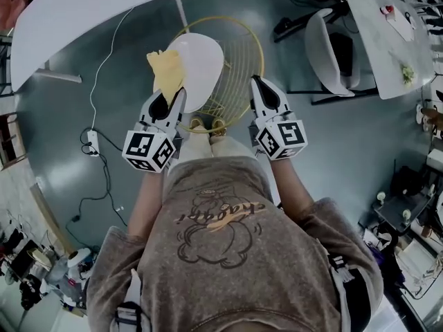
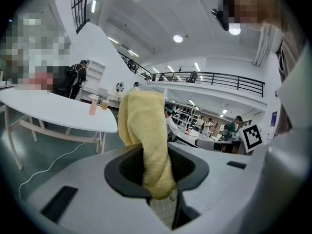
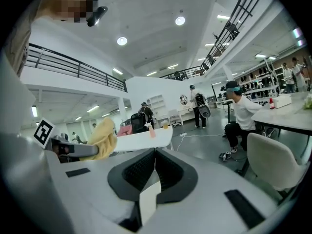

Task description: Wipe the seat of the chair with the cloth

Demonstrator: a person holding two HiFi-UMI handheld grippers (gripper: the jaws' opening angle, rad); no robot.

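Now we hold the yellow cloth point(image 1: 166, 69) clamped in the left gripper point(image 1: 173, 97). Its free end fans out ahead of the jaws, over the left edge of the white chair seat point(image 1: 204, 64); we cannot tell whether it touches the seat. Our right gripper point(image 1: 259, 88) hovers near the seat's right side, by the rim of the yellow wire back point(image 1: 242, 47), with its jaws pressed together. Below us is a grey floor point(image 1: 62, 137) in an open hall. We count one cloth, two grippers, two white desks point(image 1: 76, 9) and a second chair point(image 1: 324, 54).
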